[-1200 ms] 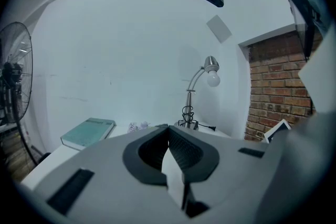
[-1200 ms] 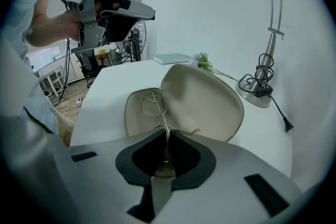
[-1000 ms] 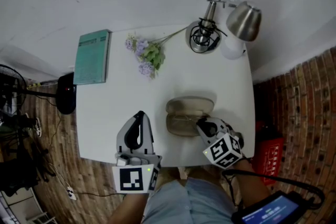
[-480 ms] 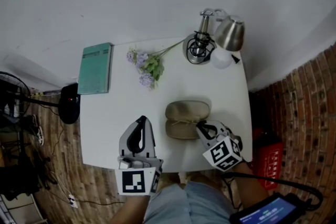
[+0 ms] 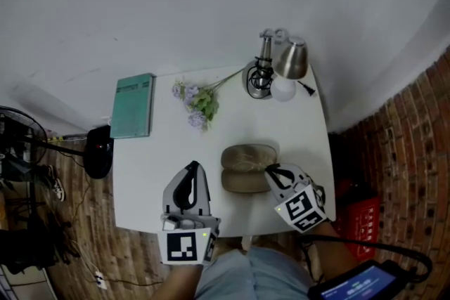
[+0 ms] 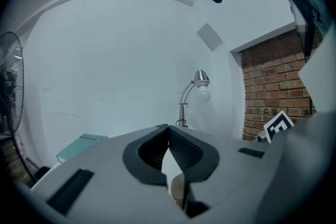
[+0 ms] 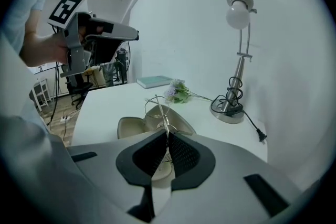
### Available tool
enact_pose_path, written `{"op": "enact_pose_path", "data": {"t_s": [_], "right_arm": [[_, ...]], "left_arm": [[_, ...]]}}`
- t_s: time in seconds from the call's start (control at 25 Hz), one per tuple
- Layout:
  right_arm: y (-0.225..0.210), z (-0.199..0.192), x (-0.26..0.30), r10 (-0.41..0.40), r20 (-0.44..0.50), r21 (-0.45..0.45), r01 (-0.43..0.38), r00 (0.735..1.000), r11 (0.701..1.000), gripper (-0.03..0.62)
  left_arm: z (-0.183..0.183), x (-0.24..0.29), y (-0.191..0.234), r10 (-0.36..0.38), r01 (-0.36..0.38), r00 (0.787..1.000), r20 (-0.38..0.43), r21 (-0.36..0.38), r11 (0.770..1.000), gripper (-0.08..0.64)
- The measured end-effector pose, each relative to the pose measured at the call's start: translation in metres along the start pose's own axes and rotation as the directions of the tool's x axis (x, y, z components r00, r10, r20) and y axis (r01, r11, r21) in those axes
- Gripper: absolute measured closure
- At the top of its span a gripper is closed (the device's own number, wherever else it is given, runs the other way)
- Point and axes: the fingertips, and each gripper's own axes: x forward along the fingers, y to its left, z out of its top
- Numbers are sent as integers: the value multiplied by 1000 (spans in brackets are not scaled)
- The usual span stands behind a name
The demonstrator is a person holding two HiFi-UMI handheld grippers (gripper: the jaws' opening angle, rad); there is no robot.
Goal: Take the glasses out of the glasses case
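Observation:
The beige glasses case (image 5: 246, 166) lies open on the white table (image 5: 148, 172), both halves showing. My right gripper (image 5: 270, 169) is at the case's right end. In the right gripper view its jaws (image 7: 167, 136) are shut on the thin wire-framed glasses (image 7: 157, 106), which stick up over the open case (image 7: 134, 126). My left gripper (image 5: 191, 168) hovers left of the case, apart from it. Its jaws (image 6: 168, 127) are shut with nothing between them.
A metal desk lamp (image 5: 271, 70) with its cable stands at the table's far right corner. A sprig of purple flowers (image 5: 195, 99) lies left of the lamp, and a teal book (image 5: 133, 105) at the far left. A fan (image 5: 28, 144) stands beyond the left edge.
Both grippers have risen a little. The right one still grips the glasses at the case's right end, and the table now looks smaller in the head view.

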Motion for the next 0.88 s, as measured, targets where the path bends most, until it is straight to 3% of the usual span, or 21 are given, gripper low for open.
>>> {"op": "enact_pose_path", "data": {"t_s": [0.12, 0.44, 0.88], "right_arm": [[-7, 13, -10, -24, 37, 41, 22, 999, 999, 558], [-23, 59, -43, -103, 172, 50, 95, 980, 994, 561], [-36, 127, -95, -198, 356, 73, 184, 913, 980, 561]], "left_arm": [[7, -1, -2, -3, 3, 1000, 8, 13, 1000, 554], [32, -8, -10, -31, 29, 996, 79, 36, 999, 554], [74, -11, -17, -60, 46, 980, 188, 81, 996, 554]]}}
